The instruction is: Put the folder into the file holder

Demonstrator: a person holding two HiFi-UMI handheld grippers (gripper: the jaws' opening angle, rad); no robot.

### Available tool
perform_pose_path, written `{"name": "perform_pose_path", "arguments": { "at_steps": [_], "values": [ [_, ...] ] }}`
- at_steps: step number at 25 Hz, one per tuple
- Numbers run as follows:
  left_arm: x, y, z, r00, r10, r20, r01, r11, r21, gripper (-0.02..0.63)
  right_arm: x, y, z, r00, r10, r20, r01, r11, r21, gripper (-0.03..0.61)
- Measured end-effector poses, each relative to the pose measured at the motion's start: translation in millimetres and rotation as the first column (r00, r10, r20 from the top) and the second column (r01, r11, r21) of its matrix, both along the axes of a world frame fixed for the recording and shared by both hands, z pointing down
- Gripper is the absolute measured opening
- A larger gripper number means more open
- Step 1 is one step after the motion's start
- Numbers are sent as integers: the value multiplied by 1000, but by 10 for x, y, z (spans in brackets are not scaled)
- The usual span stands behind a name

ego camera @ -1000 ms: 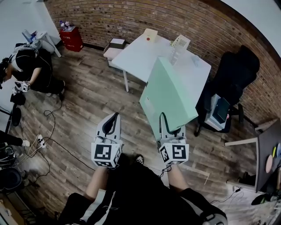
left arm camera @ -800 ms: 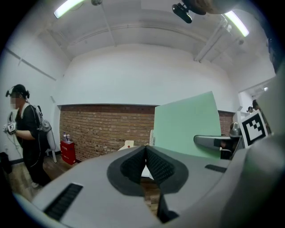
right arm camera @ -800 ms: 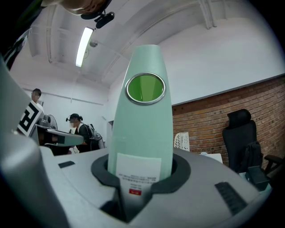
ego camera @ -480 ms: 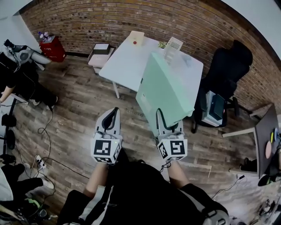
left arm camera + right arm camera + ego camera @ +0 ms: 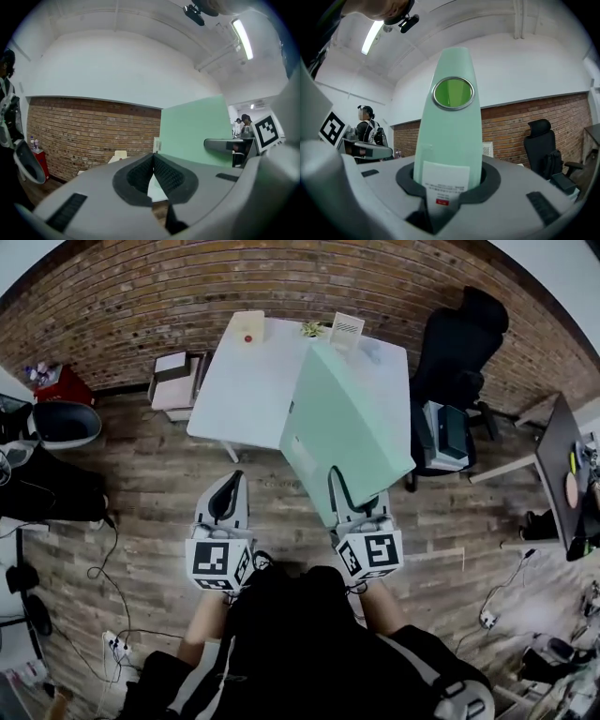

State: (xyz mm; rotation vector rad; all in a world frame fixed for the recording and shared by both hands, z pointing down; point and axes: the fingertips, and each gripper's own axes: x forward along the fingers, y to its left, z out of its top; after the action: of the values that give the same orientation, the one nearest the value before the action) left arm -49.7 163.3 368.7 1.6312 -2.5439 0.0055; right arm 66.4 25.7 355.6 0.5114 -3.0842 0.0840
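Right gripper (image 5: 449,183) is clamped on the folder (image 5: 449,131). We see both pads pressing the spine's low end, right at the white label (image 5: 443,180). Left gripper (image 5: 153,169) sits at 9 o'clock of it, jaws together, nothing between them, and it isn't touching the folder.

Handling, our read:
- The mint folder looks like a stiff board lever-arch type with a wide spine and a metal-rimmed finger hole (image 5: 453,93).
- It won't flex or crush in the jaws.
- It's probably light if empty, but it's tall, and a hold at one end means a long lever, so it'll want to swing or twist.
- The cover looks smooth, so slip is possible under a quick tilt.
- The spine is the spot to take, since it's the firmest part. Nearer the middle would balance better, or the left gripper could steady a cover edge.

In the head view the folder (image 5: 352,427) runs from the right gripper (image 5: 359,504) out toward 12 o'clock, held in the air, tilted, with its far end over the white table (image 5: 244,390).

File holder (image 5: 346,328) is the white slotted one at 12 o'clock beyond that, standing on the table's far edge by the brick wall. It's apart from the folder, so the folder isn't in yet. Black office chair (image 5: 459,343) is at about 1 o'clock.
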Motion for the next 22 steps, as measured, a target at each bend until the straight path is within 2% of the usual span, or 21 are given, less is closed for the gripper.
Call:
{"name": "perform_pose_path", "arguments": {
  "at_steps": [4,9,16,22],
  "values": [
    [-251,-153,85,998,67,-16,-67,998,2,20,-80,-91,-31,996,89,0,-89,996,2,147],
    [-367,-564,117,989,146,-19,-145,989,6,20,-100,-388,26,986,163,-24,-163,987,0,147],
    [-578,-1246,135,973,232,-6,-232,973,5,20,-254,-907,-45,974,225,-11,-224,974,37,147],
    [-769,-1776,171,957,290,-15,-291,957,-25,20,-464,-1227,1,966,259,-9,-259,966,10,149]
  ]
}}
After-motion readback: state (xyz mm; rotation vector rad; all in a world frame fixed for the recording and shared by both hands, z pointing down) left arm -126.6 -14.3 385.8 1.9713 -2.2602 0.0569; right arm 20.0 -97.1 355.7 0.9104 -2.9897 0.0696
